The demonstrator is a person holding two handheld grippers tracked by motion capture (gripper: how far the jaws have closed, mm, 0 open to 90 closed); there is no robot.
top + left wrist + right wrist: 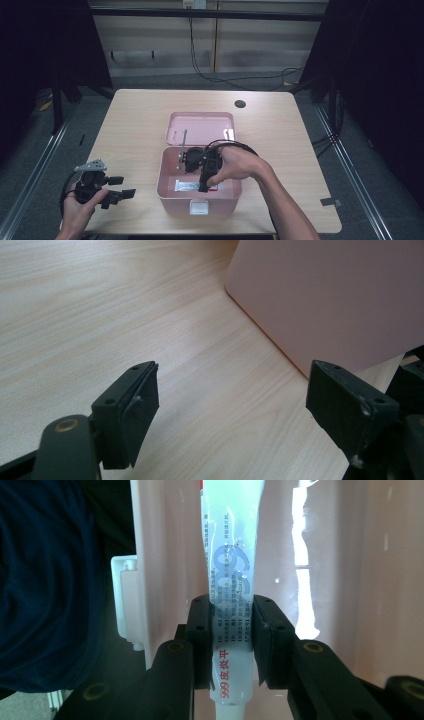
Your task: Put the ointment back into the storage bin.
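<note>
We see the right gripper point(204, 186) reaching down into the open pink box point(167, 192) in the middle of the table point(135, 120). Its two jaws are squeezed tight on a white ointment tube point(231, 580). The tube sits right between the jaws, with its cap end close to the camera and the rest stretching away along the box floor. Our left gripper point(124, 187) rests near the table's front left corner, just beside the box wall, jaws wide apart and holding nothing.
</note>
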